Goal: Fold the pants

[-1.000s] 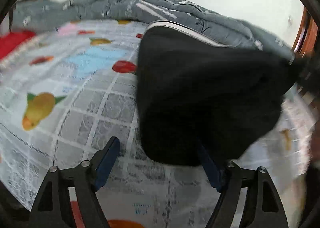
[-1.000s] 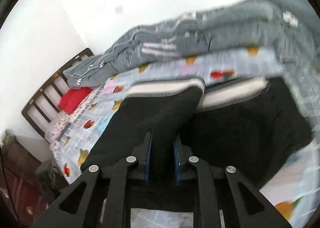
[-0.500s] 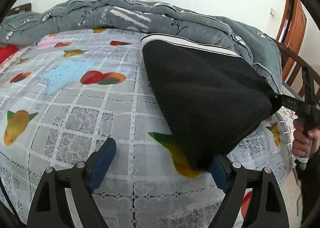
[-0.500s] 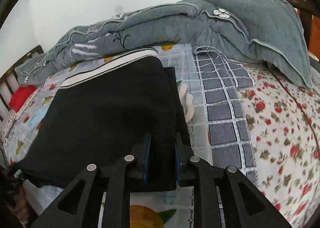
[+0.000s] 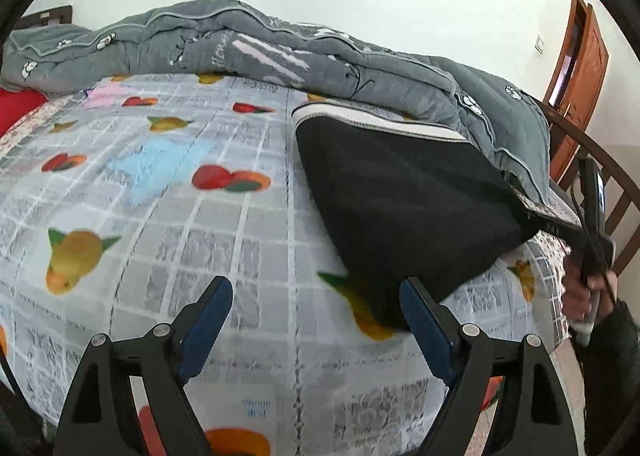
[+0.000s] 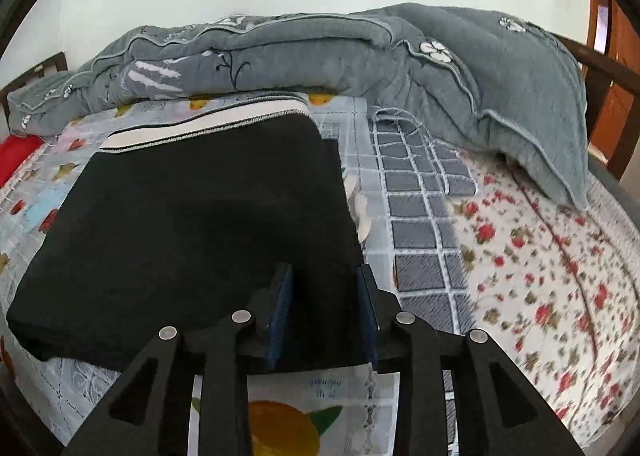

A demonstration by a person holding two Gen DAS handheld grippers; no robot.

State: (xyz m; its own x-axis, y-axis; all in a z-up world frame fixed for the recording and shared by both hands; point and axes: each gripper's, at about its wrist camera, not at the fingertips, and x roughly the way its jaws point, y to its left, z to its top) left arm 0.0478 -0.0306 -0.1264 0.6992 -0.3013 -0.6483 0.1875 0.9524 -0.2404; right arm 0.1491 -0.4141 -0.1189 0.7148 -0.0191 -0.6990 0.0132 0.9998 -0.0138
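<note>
The black pants (image 6: 192, 224) lie folded on the bed (image 6: 520, 256). The right hand-held gripper (image 6: 324, 312) is opening around their near edge; the left hand-held gripper (image 5: 316, 316) stands wide, empty. Soft and limp, they are best pinched at corners.

pants (image 6: 192, 224) near corner hidden behind right gripper (image 6: 326, 304); floral sheet (image 6: 560, 296) blurred

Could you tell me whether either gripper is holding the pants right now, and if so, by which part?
Neither grips them. The left gripper is open beside the black pants; the right gripper is opening, its pads apart around their near right corner.
</note>
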